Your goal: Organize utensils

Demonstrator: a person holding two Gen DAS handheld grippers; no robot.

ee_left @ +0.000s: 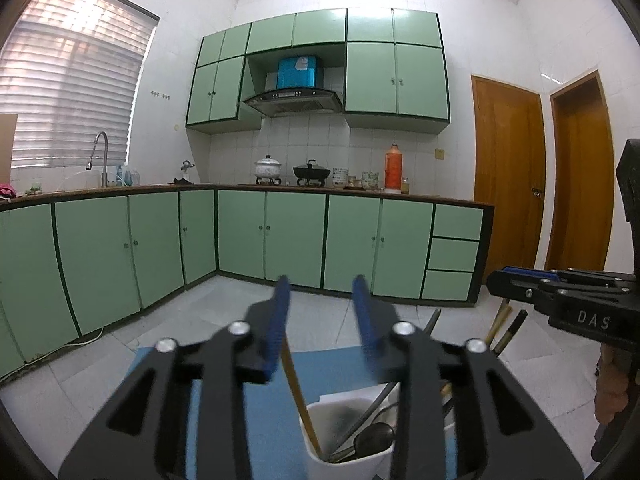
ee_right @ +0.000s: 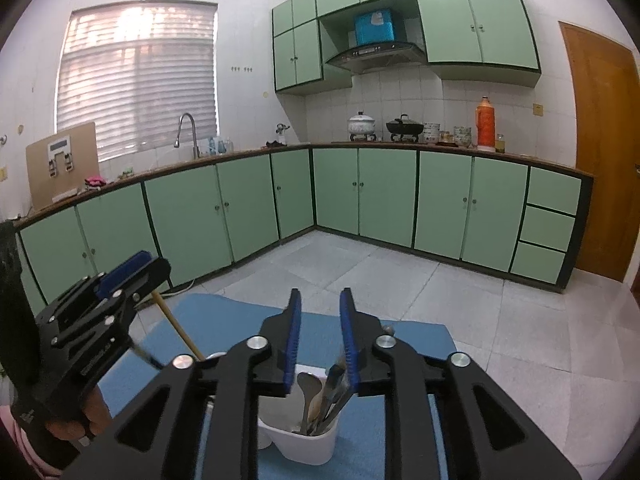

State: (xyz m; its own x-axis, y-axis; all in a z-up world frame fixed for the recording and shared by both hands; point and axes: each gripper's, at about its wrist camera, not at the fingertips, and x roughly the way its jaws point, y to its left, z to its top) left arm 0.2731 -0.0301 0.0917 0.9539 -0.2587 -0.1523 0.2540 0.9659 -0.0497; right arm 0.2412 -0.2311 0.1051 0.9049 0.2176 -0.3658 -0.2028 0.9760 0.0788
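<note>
1. the left gripper (ee_left: 322, 316) was seen low in the centre of the left wrist view, its blue fingers (ee_left: 280, 320) held apart with nothing between them.
2. the right gripper (ee_right: 320, 328) was seen low in the centre of the right wrist view, its fingers likewise parted and empty.
3. a white holder (ee_right: 304, 446) was placed on a blue mat (ee_right: 224, 320) at the bottom of both views, just under the grippers.
4. spoons (ee_right: 308, 390) and other utensils were stood upright in it; a wooden chopstick (ee_left: 300, 396) was leaned against its left wall.
</note>
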